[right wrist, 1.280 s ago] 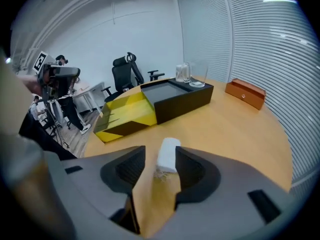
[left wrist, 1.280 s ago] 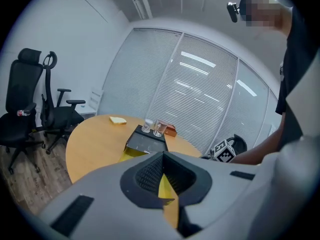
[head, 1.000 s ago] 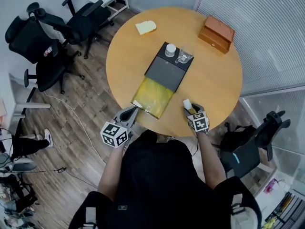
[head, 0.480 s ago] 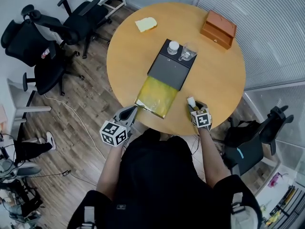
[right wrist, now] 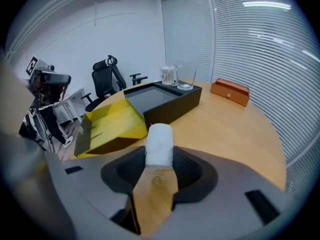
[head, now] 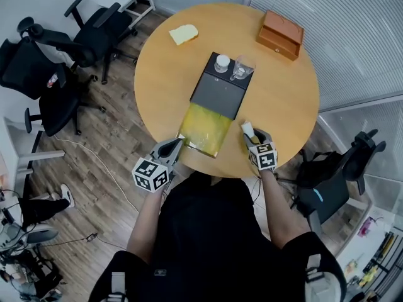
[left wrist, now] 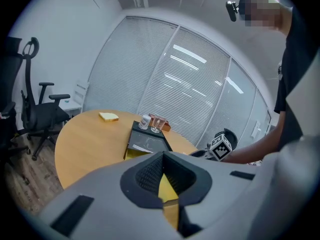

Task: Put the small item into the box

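A small white roll-shaped item (head: 247,128) sits between the jaws of my right gripper (head: 250,134), which are closing on it. In the right gripper view the item (right wrist: 159,143) stands upright in the jaw gap of that gripper (right wrist: 159,161) over the wooden tabletop. The black box (head: 217,92) lies mid-table, with its yellow open part (head: 203,128) towards me and just left of the item. My left gripper (head: 177,143) hovers at the table's near edge by the yellow part's left corner, jaws together and empty.
A white jar (head: 221,62) and a clear glass (head: 241,70) stand on the box's far end. A brown wooden case (head: 279,34) and a pale yellow slab (head: 183,34) lie at the far side of the round table (head: 283,106). Black office chairs (head: 56,61) stand at the left.
The head view has shifted a little. The right gripper still has the white item between its jaws, beside the yellow part. The left gripper has barely moved.
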`<state>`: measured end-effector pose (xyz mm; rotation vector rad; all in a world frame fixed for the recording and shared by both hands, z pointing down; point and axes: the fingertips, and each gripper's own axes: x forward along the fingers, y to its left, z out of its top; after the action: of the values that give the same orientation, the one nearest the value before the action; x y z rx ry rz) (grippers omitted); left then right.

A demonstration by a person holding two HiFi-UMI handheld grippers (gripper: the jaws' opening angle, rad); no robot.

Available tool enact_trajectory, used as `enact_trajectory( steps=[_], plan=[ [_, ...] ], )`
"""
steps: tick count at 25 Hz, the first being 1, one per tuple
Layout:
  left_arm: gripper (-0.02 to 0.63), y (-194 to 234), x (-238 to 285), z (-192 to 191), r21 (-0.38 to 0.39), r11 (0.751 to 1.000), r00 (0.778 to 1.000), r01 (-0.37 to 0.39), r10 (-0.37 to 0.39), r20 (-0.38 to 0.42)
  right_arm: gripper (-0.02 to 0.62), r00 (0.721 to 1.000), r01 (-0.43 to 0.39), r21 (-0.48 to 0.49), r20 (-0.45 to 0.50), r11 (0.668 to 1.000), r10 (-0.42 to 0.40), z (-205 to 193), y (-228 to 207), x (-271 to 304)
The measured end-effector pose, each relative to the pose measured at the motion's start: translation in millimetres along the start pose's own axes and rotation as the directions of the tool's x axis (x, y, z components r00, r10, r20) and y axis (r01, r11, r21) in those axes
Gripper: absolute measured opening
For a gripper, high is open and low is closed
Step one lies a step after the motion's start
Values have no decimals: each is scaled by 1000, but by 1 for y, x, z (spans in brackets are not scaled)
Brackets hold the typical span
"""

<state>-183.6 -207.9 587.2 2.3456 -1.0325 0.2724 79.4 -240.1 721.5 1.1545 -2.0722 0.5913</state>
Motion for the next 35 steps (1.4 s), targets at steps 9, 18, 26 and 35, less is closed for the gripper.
enact_trajectory(
  steps=[9,18,26,35],
  plan=[
    [6,5,8,-4,-12,1000,1000,26,-26,-9,164,994,-4,-91,111,996,14,46,34,-11],
    [6,10,9,-1,-15,999,999,36,-36,-4,164,991,-41,-147,118,988,58,64,61,0],
    [6,17,-2,-9,-45,999,1000,7,-7,6,164,989,-115,-234,69,965,134,72,96,26],
    [6,30,-20,-15,-75,996,999,-38,39,18,164,968,-249,-280,-55,927,243,67,139,58]
  ],
)
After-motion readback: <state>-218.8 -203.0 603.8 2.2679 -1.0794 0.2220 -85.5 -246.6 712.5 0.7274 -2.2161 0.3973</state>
